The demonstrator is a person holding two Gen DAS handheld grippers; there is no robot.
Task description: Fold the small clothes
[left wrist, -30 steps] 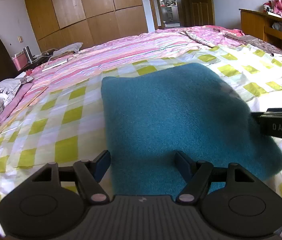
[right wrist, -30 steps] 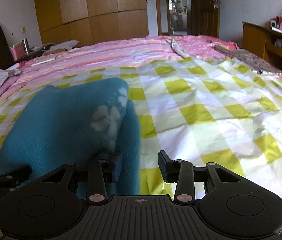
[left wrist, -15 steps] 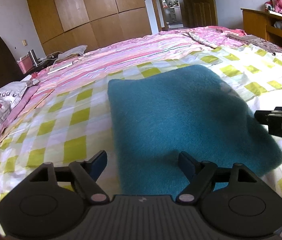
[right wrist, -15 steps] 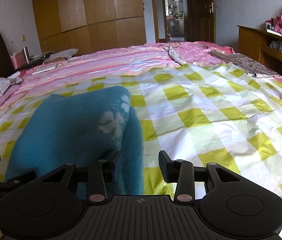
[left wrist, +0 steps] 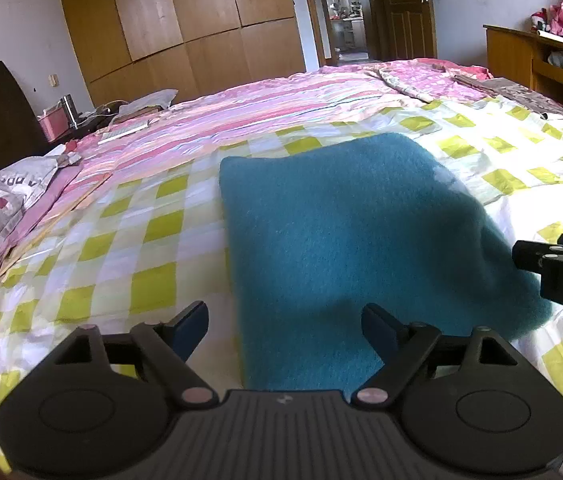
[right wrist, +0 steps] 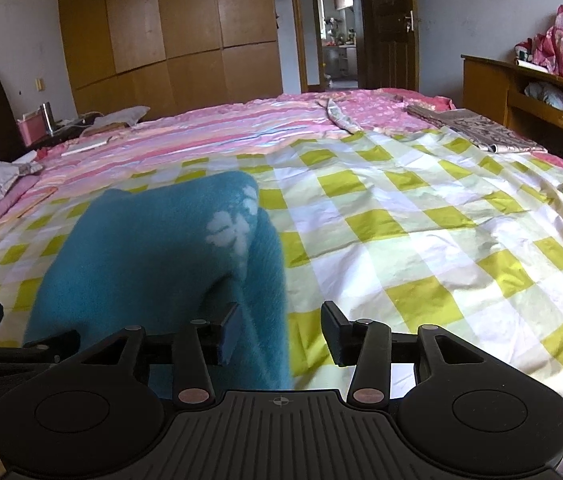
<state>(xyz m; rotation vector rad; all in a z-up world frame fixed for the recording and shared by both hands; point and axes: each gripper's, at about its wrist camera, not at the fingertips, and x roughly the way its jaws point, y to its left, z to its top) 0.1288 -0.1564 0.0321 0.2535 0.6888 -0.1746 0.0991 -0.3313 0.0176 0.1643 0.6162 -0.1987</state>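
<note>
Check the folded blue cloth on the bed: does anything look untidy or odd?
Mostly neat. On the teal cloth, the right edge with the white flower pattern stands up in a ridge instead of lying flat. Nothing looks spilled or damaged.

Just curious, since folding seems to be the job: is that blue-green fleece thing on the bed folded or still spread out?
Folded. The teal fleece garment lies doubled on the checked sheet, its right edge a thick rounded fold.

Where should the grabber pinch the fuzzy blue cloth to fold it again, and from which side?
Probably the near edge of the blue cloth, coming in low from the front. It lies flat on the checked sheet, so only an edge gives the jaws something to close on. The left gripper, which has just been opening, already straddles that edge's left corner.
</note>
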